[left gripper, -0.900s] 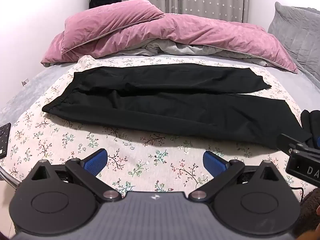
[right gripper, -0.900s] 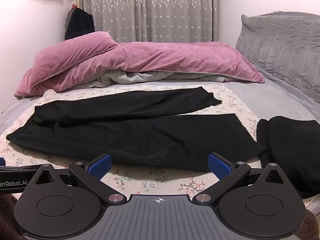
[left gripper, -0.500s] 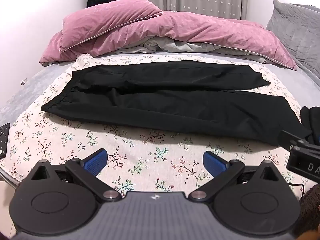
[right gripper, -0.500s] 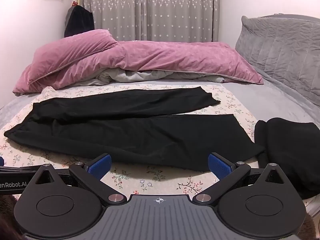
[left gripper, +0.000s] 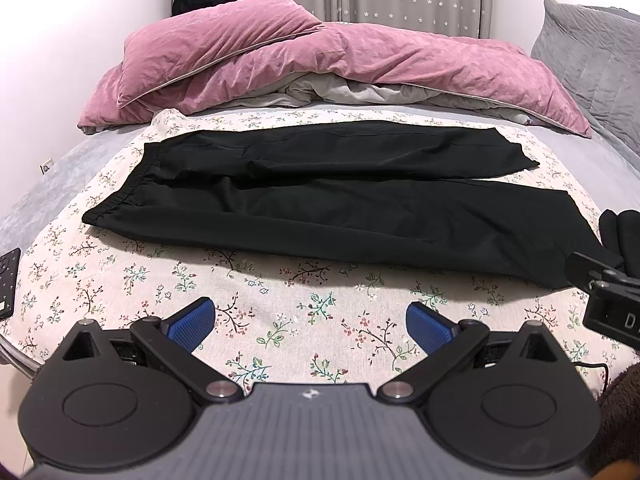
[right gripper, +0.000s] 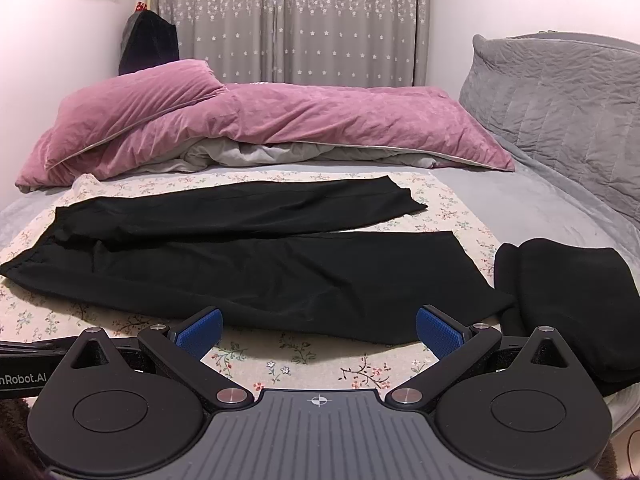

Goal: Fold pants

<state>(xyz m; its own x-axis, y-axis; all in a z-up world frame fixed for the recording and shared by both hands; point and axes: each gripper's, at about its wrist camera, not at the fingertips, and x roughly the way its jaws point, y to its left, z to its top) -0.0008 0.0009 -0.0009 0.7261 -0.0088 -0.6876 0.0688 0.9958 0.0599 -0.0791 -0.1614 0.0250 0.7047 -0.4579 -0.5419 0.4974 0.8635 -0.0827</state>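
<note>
Black pants [left gripper: 320, 196] lie spread flat on a floral sheet [left gripper: 280, 320], waistband at the left, both legs running right. They also show in the right wrist view [right gripper: 248, 264]. My left gripper [left gripper: 310, 322] is open and empty, above the sheet in front of the pants. My right gripper [right gripper: 318, 330] is open and empty, just in front of the near leg's lower edge. Part of the right gripper [left gripper: 608, 300] shows at the right edge of the left wrist view.
A folded black garment [right gripper: 568, 304] lies to the right of the pant legs. A pink duvet [left gripper: 320, 64] and pillow are piled at the back. A grey headboard cushion [right gripper: 560, 100] stands at the right. A black device [left gripper: 8, 280] lies at the left bed edge.
Both grippers have moved slightly forward toward the pants; the pants sit a little lower and nearer in the views. Both stay open.
</note>
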